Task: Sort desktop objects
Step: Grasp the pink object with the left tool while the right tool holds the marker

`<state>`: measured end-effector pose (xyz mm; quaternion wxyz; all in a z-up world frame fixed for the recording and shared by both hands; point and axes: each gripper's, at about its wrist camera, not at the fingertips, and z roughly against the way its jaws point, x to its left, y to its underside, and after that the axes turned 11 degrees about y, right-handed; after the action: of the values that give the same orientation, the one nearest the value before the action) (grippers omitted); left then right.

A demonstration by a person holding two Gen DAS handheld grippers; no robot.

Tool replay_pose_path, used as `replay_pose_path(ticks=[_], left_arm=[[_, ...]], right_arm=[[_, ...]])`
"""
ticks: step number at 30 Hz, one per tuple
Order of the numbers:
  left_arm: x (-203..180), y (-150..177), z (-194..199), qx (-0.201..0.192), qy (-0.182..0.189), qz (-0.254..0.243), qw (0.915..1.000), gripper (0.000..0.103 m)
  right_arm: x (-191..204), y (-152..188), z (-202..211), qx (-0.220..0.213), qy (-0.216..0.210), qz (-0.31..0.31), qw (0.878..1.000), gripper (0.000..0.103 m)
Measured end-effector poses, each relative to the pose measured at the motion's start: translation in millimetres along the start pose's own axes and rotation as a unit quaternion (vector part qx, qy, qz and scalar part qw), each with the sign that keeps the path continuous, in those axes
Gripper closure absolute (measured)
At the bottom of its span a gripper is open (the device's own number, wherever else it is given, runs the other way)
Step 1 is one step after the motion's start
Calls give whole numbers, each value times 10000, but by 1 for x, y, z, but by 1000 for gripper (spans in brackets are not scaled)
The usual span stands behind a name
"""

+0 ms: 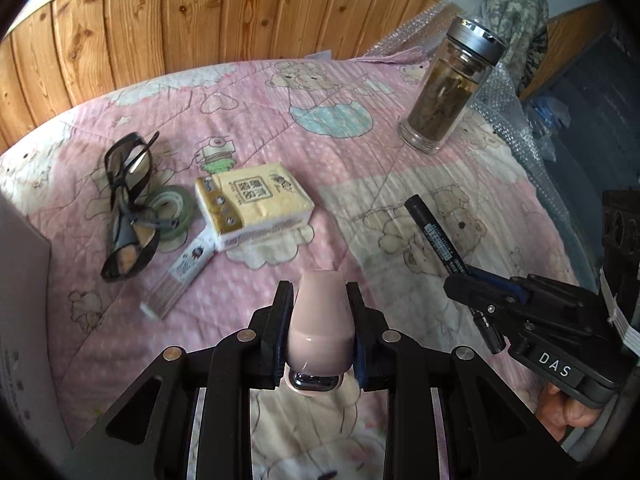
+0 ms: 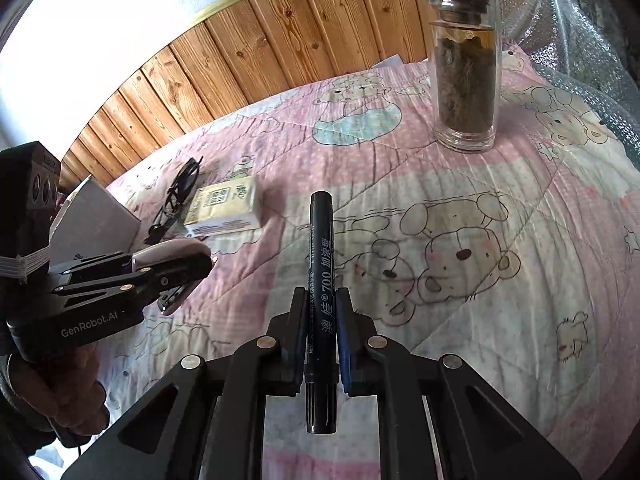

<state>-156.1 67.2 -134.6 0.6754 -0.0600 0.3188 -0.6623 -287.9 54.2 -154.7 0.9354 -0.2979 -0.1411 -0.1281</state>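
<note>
My left gripper (image 1: 320, 292) is shut on a pale pink stapler (image 1: 320, 320) and holds it above the pink quilt; it also shows in the right wrist view (image 2: 176, 256). My right gripper (image 2: 320, 300) is shut on a black marker (image 2: 320, 264), also seen in the left wrist view (image 1: 436, 236), held above the quilt. On the quilt lie black sunglasses (image 1: 128, 200), a green tape roll (image 1: 172, 212), a yellow tissue pack (image 1: 256, 204) and a small white box (image 1: 180, 276).
A glass tea bottle (image 1: 452, 84) stands upright at the far right of the quilt (image 1: 360, 152). Bubble wrap (image 1: 512, 116) lies beside it. A white cardboard box (image 2: 92, 220) sits at the left edge. A wooden panel wall (image 1: 240, 12) runs behind.
</note>
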Motion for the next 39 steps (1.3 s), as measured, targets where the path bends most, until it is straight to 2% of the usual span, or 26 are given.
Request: replay_pose_path(ticks=[10,22,30,39], left_arm=[[-7,63,80,-205,-41,244,9995,77],[-4,119,159,-542,-69,492,9973,77],[0,146,204,-816,43,628,9947,77],[16,171,241,-1069,9,875,9904,77]], right_arm=[[64,42,49,-59,-34,439,9990,89],[121,97,95,-49,-9,752,9972,89],[157,115,120,-124,-54,985,9950,89],[201,125,144,-243,-229,1328,9906,89]])
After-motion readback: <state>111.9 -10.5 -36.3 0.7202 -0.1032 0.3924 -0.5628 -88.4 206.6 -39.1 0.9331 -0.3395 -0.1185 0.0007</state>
